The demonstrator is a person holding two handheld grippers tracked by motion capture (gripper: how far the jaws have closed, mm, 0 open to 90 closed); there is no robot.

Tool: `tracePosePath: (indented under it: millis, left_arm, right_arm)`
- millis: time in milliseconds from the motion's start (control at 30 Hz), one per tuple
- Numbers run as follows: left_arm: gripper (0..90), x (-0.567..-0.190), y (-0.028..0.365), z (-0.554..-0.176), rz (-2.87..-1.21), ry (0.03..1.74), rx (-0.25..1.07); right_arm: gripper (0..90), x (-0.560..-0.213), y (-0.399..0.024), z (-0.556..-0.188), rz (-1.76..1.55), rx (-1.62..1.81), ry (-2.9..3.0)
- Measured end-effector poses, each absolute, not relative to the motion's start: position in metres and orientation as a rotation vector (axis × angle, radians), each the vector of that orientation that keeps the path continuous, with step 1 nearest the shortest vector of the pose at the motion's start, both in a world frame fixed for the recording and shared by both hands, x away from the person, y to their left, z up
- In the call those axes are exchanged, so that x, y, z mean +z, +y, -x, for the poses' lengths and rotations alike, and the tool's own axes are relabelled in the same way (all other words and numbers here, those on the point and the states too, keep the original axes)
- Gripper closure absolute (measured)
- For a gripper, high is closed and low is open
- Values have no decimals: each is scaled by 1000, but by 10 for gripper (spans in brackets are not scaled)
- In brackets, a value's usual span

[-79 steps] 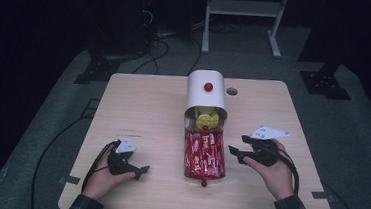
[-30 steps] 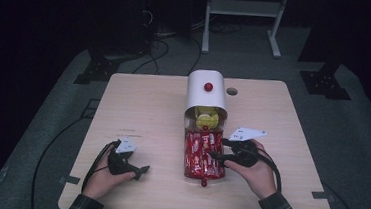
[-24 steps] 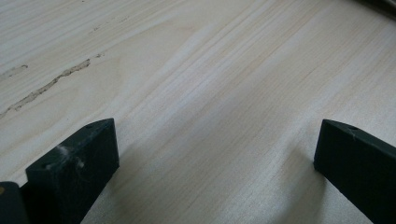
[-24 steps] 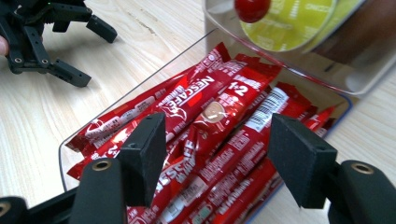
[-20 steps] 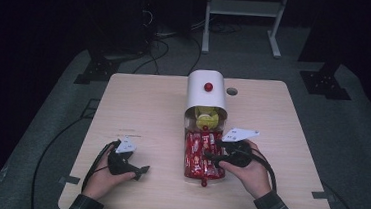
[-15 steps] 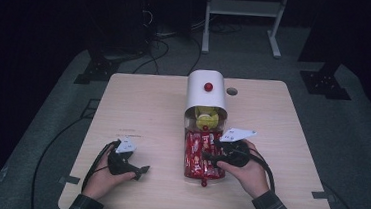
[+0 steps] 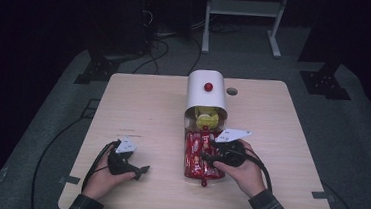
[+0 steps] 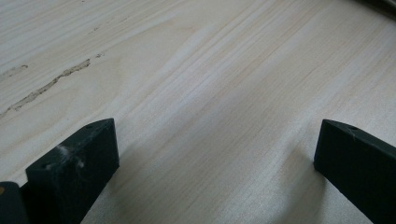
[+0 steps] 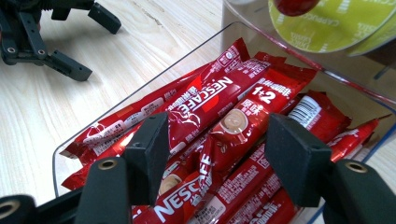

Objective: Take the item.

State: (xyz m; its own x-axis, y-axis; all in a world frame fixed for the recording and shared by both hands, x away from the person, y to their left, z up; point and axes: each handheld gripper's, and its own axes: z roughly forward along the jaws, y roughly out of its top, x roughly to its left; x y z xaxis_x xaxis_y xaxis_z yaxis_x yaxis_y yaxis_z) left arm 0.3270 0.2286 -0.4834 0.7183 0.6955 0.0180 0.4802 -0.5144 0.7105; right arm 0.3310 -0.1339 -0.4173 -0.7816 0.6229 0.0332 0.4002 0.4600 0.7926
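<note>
I took the clear plastic tray (image 7: 187, 171) of red Nescafé sachets (image 7: 197, 155) as my landmark. It lay on the light wooden table (image 7: 281, 142), just in front of the mouth of the white dispenser (image 7: 206, 88) with a red knob (image 7: 208, 86). A yellow-green capsule pack (image 7: 206, 120) sat inside the dispenser's open end, right behind the tray.

My right gripper (image 7: 209, 151) was over the right side of the tray, with its jaws reaching in above the sachets. In the right gripper view (image 9: 215, 144) the two black jaws stood about half open and straddled the top sachet (image 9: 233, 126), which lay slanted across the pile. The jaws had just been closing, with that sachet between them. I could see a gap on the right side, and the left pad looked close to the wrapper edge, so nothing was gripped yet.

My left gripper (image 7: 140, 171) rested on the table well to the left of the tray, near the front edge. In the left gripper view (image 8: 215, 154) its jaws were wide apart over bare wood and held nothing. The right gripper view also showed the left gripper (image 9: 74, 44) lying beyond the tray's left wall.
</note>
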Motion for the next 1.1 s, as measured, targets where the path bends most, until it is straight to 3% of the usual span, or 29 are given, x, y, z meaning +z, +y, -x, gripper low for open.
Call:
tracePosePath:
  millis: [600, 1100]
  left_arm:
    - [0, -483, 229, -327, -2216, 888, 393]
    - [0, -484, 229, -327, -2213, 887, 394]
  right_arm:
    - [495, -422, -131, -330, -851, 1172, 2417]
    - [664, -426, -128, -328, -859, 1193, 2443]
